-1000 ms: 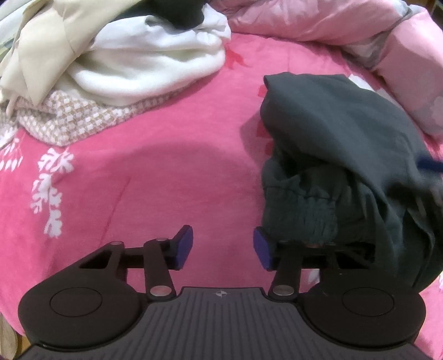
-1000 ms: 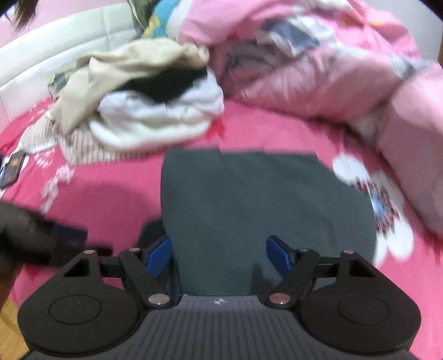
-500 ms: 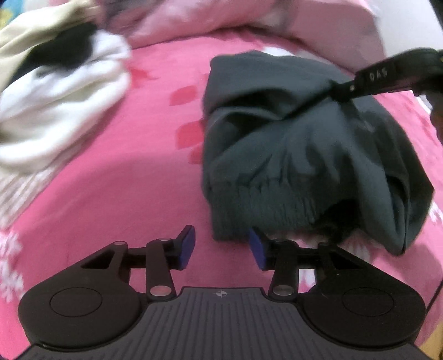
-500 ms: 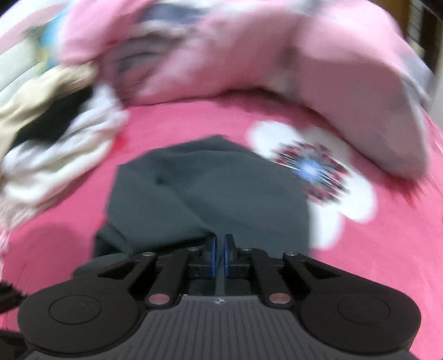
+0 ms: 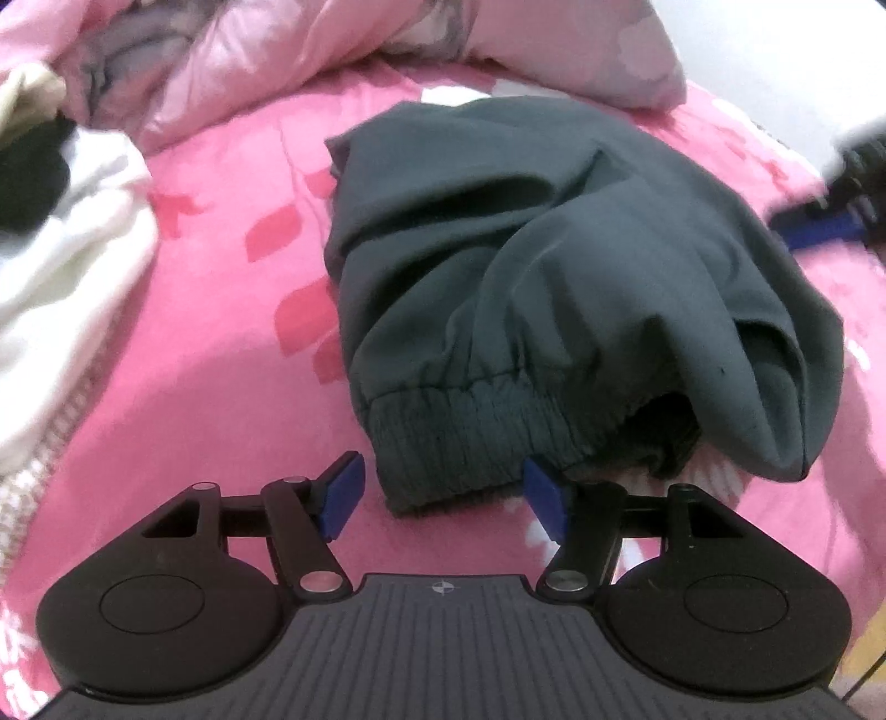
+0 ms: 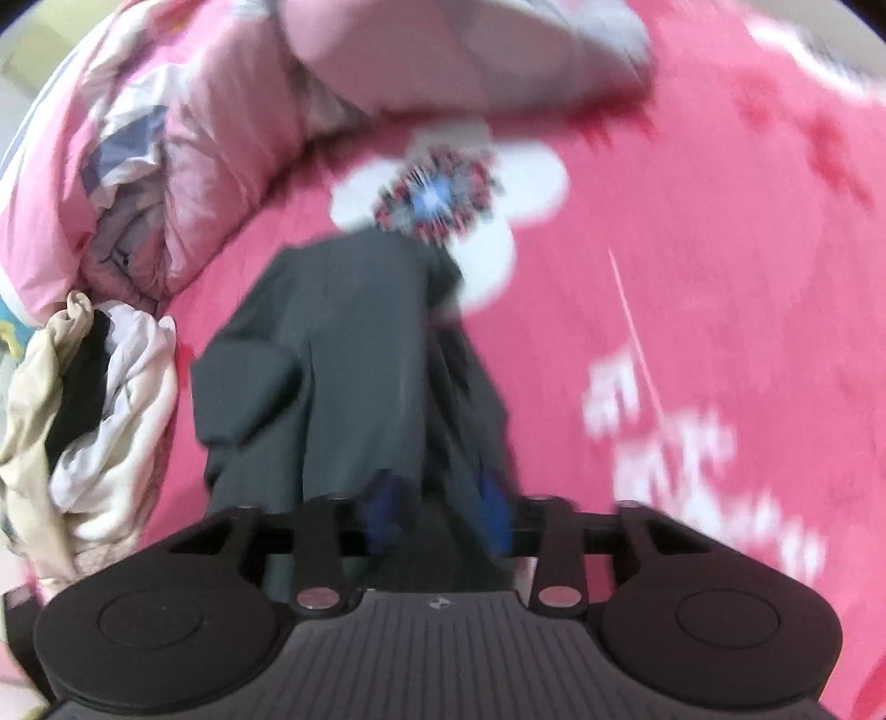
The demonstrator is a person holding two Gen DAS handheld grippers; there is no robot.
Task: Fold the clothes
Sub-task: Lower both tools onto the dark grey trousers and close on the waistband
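We see the dark trousers [image 5: 554,288] at 12 o'clock of our left gripper [image 5: 446,490], waistband between opening jaws, ungripped; right gripper [image 6: 437,509] opening, cloth between, blurred.

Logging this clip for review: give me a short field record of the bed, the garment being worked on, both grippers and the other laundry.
surface: pink floral bedspread
garment: dark grey-green trousers, partly folded, elastic waistband nearest the left gripper
left gripper: jaws opening, waistband corner between them, pads not pressing on it
right gripper: jaws opening over the trousers' fabric; view blurred, no grip visible
other laundry: pile of white and beige clothes, to the left of the trousers
background: pink quilt bunched up beyond the trousers
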